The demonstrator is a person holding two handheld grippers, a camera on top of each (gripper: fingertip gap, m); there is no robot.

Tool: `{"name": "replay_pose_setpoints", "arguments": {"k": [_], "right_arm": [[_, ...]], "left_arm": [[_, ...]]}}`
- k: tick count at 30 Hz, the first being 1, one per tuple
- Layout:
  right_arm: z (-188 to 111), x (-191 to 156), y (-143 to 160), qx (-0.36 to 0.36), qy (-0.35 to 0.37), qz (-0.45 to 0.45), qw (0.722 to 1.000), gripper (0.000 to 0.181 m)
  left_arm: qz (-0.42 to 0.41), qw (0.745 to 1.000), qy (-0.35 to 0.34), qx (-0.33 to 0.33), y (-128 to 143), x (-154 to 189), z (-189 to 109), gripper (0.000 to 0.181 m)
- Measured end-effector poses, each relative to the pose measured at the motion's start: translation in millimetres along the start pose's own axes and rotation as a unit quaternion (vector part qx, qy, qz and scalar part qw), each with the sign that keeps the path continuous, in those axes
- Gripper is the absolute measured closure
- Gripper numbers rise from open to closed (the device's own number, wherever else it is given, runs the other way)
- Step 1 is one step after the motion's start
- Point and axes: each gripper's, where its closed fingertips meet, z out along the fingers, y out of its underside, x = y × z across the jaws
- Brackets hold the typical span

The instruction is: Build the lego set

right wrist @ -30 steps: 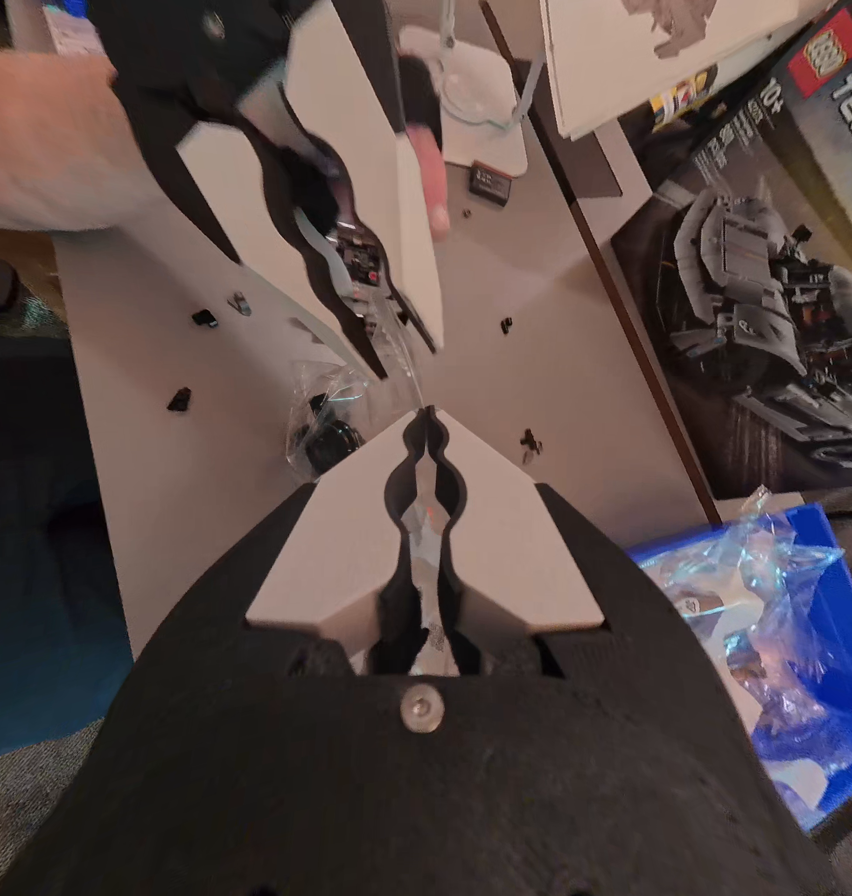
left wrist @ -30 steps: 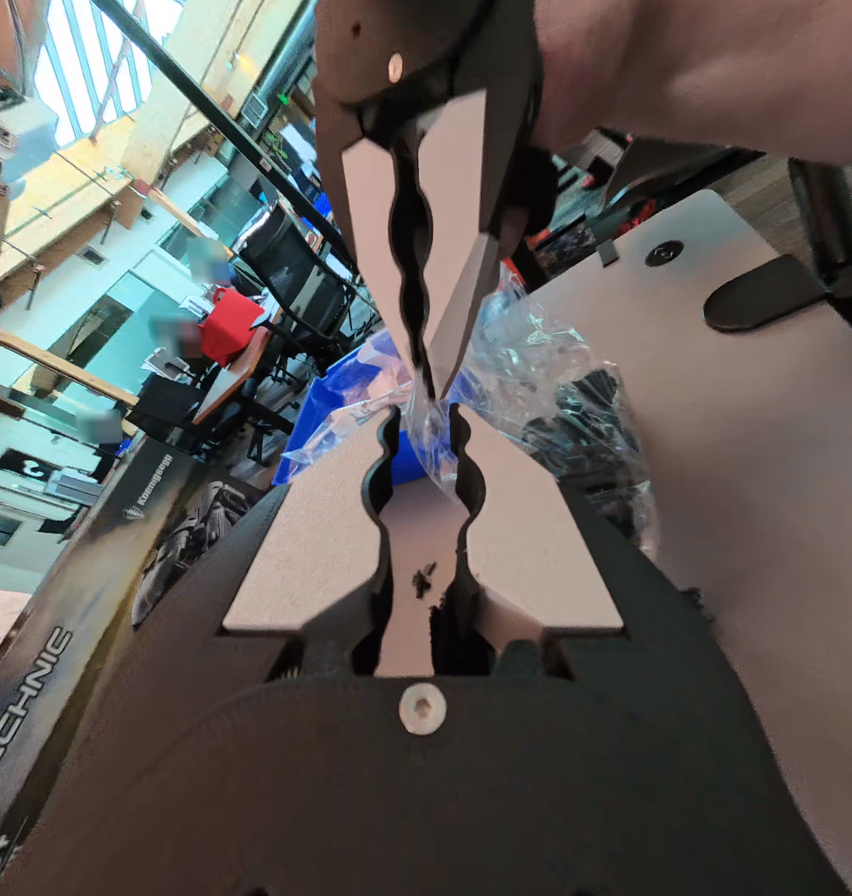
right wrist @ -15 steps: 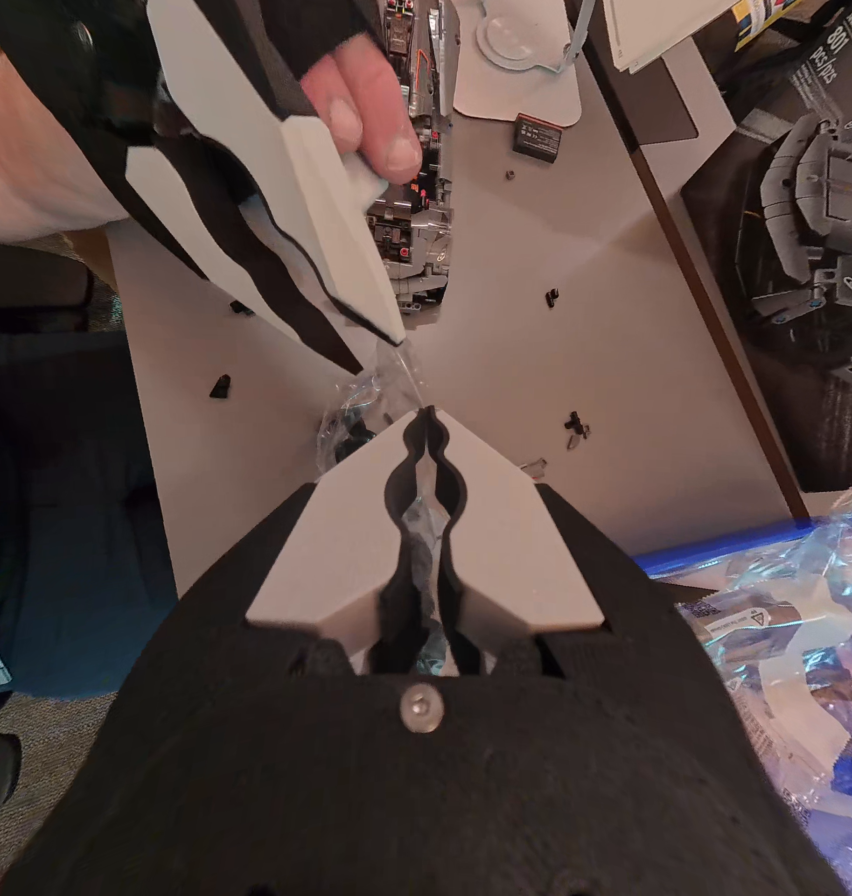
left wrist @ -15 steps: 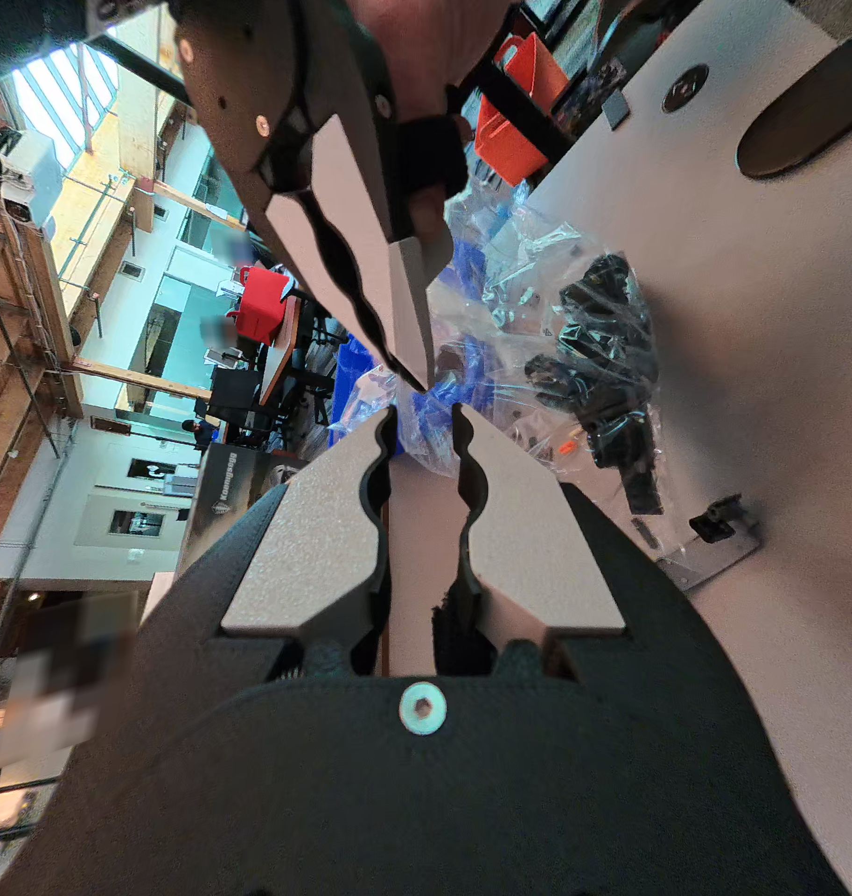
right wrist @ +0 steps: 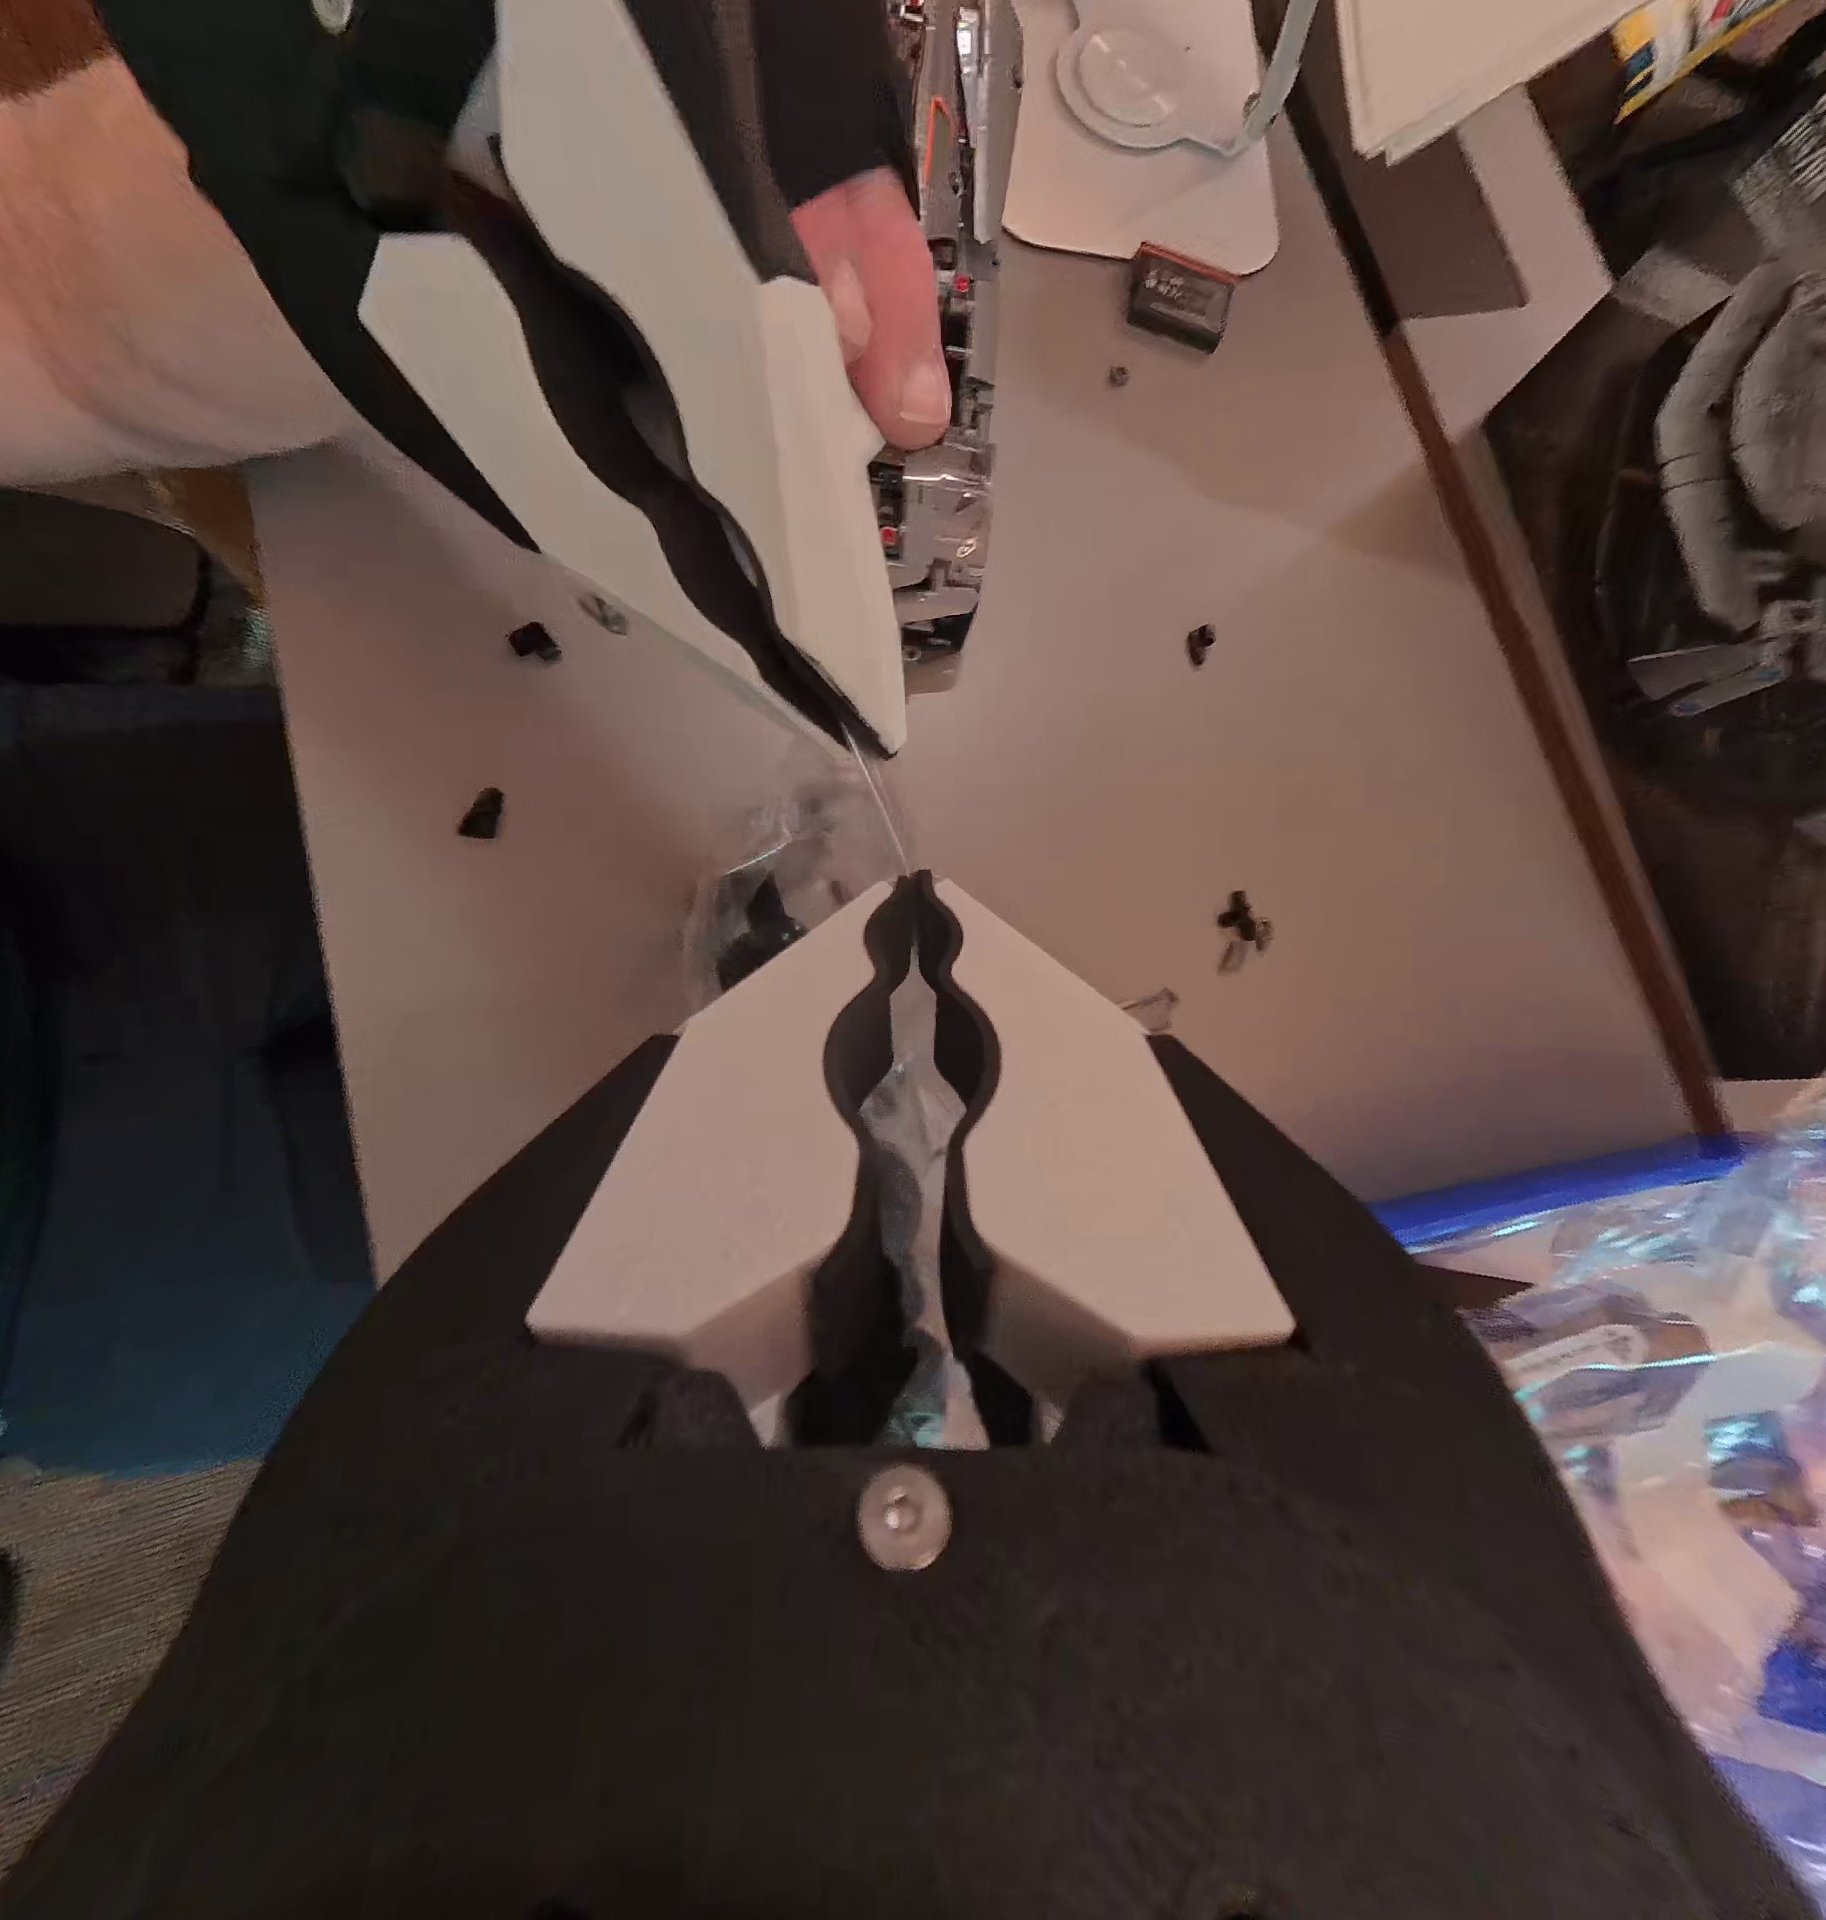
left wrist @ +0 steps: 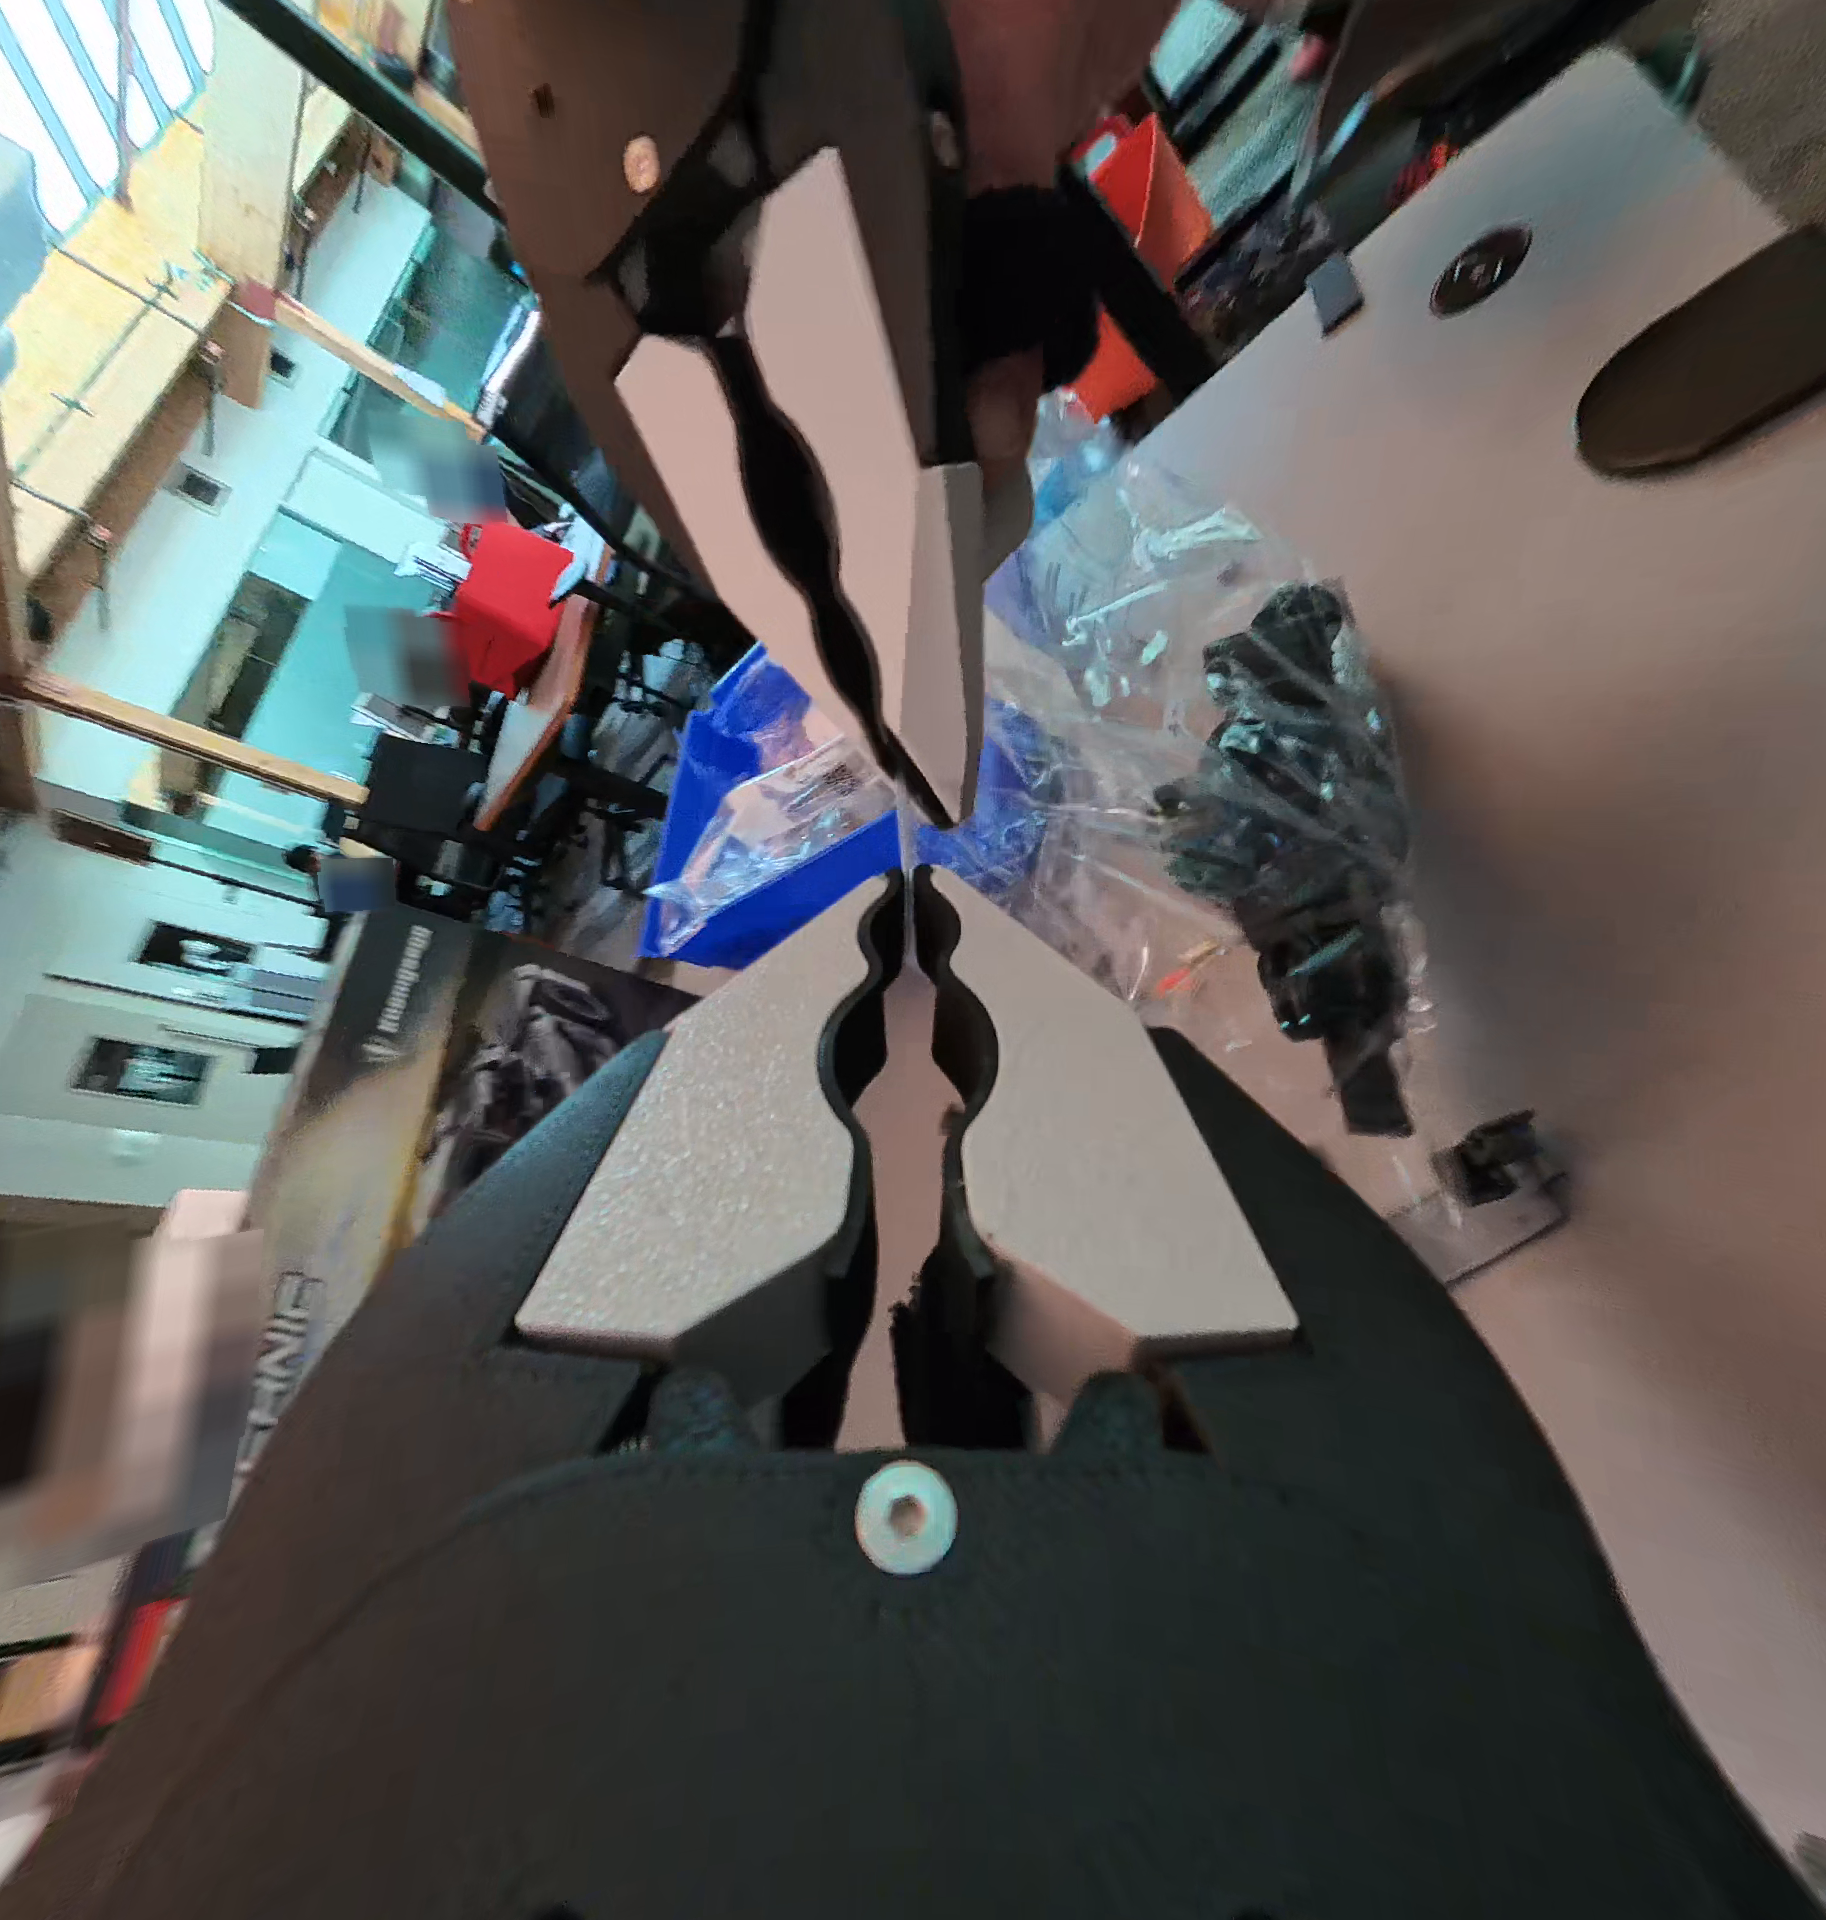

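Note:
A clear plastic bag of black lego parts [left wrist: 1293, 810] hangs over the pale table [left wrist: 1615, 831]. My left gripper [left wrist: 909, 885] is shut on the bag's thin top edge. My right gripper [left wrist: 935, 821] comes in from above, tip to tip with it. In the right wrist view my right gripper [right wrist: 914, 883] is shut on the bag [right wrist: 784, 873], with crumpled film between its fingers. The left gripper [right wrist: 878, 740] is shut just beyond it, and a taut strip of film runs between the two. A partly built grey lego model [right wrist: 940, 520] lies behind on the table.
Several loose black pieces [right wrist: 1239, 925] lie scattered on the table [right wrist: 1148, 675]. A blue bin [right wrist: 1511, 1216] with more clear bags stands at the right, also seen in the left wrist view [left wrist: 774, 894]. The lego box [right wrist: 1719, 571] lies beyond the table's right edge. A small black block [right wrist: 1184, 296] lies farther back. The tips of both grippers are at nearly the same place.
My left gripper was open around the bag's edge and has now shut on it. Both grippers have tilted a little; the right one stays shut on the bag.

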Motion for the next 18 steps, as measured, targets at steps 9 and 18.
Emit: {"name": "replay_pose_setpoints", "arguments": {"k": [9, 18], "right_arm": [[-13.4, 3.7, -20.3, 0.052, 0.235, -0.192, 0.951, 0.163], [-7.3, 9.2, -16.9, -0.002, 0.413, -0.348, 0.842, 0.171]], "left_arm": [[-0.264, 0.956, 0.105, 0.077, -3.3, -9.4, -0.1, 0.181], [-0.444, 0.86, 0.217, 0.123, -4.2, -4.7, 3.3, 0.181]]}}
